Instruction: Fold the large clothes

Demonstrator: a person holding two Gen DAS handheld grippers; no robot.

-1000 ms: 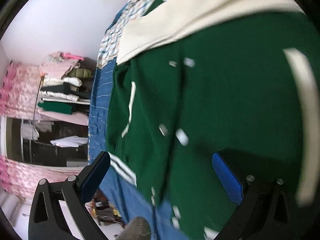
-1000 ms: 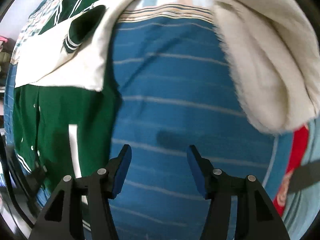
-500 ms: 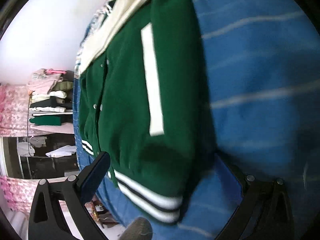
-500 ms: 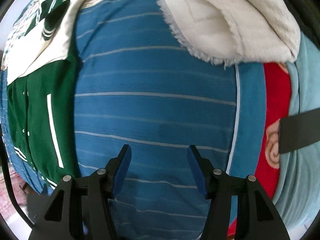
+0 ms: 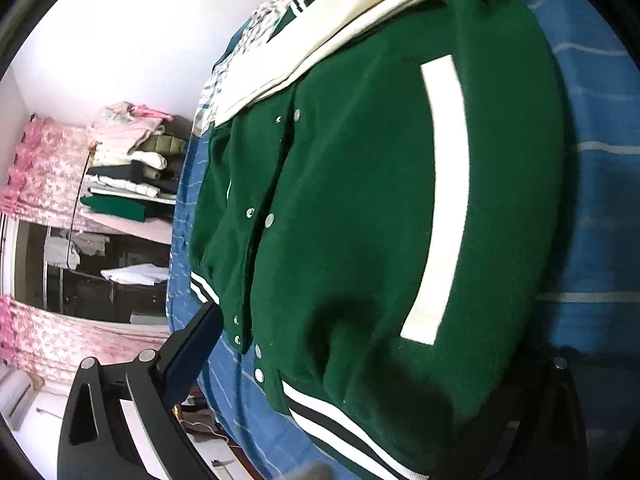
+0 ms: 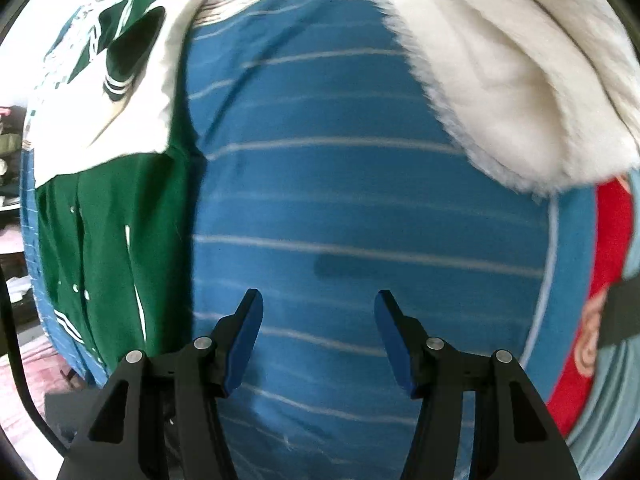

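Note:
A green varsity jacket with cream sleeves, white pocket stripes and a striped hem lies front-up and snapped shut on a blue striped sheet. My left gripper is low over the jacket's hem corner, jaws wide and open. Its left finger shows beside the snap placket, while the right finger is mostly hidden behind the green cloth. Over bare blue sheet my right gripper hangs pointing steeply down, open, with nothing between its fingers. From there the jacket lies well off to the left.
A white fluffy blanket is heaped at the sheet's upper right, with red printed cloth at the right edge. Beyond the bed's left edge stand a shelf of folded clothes and pink curtains.
My left gripper has swung across the jacket and come down closer, so the hem corner now sits between its jaws. My right gripper slid over the sheet and stayed open.

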